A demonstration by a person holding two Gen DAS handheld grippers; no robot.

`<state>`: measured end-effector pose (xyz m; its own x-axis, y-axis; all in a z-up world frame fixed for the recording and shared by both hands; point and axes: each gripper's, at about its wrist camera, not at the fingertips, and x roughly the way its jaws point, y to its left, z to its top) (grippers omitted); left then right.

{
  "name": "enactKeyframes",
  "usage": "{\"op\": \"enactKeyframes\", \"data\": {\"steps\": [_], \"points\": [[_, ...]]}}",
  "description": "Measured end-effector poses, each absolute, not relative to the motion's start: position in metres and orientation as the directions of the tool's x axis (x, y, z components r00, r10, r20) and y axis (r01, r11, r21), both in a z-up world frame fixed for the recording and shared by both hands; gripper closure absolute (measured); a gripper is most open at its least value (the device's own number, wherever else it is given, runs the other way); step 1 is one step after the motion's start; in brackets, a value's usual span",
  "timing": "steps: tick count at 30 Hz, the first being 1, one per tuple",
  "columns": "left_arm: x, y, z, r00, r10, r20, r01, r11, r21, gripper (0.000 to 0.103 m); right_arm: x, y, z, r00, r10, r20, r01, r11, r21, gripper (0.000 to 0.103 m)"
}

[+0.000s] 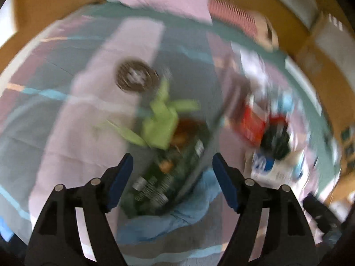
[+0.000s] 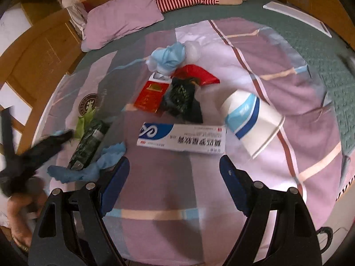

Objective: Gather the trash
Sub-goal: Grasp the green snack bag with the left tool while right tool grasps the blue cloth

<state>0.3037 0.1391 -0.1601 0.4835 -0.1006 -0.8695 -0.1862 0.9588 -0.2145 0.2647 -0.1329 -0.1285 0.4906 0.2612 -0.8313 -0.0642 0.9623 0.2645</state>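
Left wrist view badly smeared; labels unreadable there. My left gripper (image 1: 172, 161) stands fairly wide, nothing clamped, above a dark green wrapper (image 1: 168, 177) lying on a crumpled blue cloth (image 1: 177, 219), lime-green scrap (image 1: 162, 126) beside. My right gripper (image 2: 174, 166) gapes wide, empty, just short of the white-and-blue carton (image 2: 182, 138). Trash strewn on the striped bedspread (image 2: 277, 66): tipped paper cup (image 2: 250, 122), red packet (image 2: 153, 96), black wrapper (image 2: 182, 97).

blur: left-wrist view smeared | wrapper (image 1: 168, 173) print unreadable | hand (image 2: 20, 208) cut off at edge
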Motion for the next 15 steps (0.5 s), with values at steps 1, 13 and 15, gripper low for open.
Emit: {"op": "enactKeyframes", "data": {"steps": [1,13,15], "points": [[0.307,0.133,-0.167,0.46,-0.105,-0.882,-0.174,0.963,-0.206,0.029,0.26,-0.134,-0.127,0.494,0.252,-0.832,-0.065,0.965,0.253,0.021],[0.248,0.174,-0.124,0.694,-0.15,-0.704,-0.206,0.895,-0.395,0.086,0.239,-0.102,-0.141,0.417,0.333,-0.846,-0.112,0.942,0.315,0.021],[0.237,0.183,-0.109,0.749,-0.084,-0.657,-0.229,0.898,-0.376,0.086,0.244,-0.086,-0.144,0.404,0.356,-0.843,-0.13,0.934,0.333,0.021]]}}
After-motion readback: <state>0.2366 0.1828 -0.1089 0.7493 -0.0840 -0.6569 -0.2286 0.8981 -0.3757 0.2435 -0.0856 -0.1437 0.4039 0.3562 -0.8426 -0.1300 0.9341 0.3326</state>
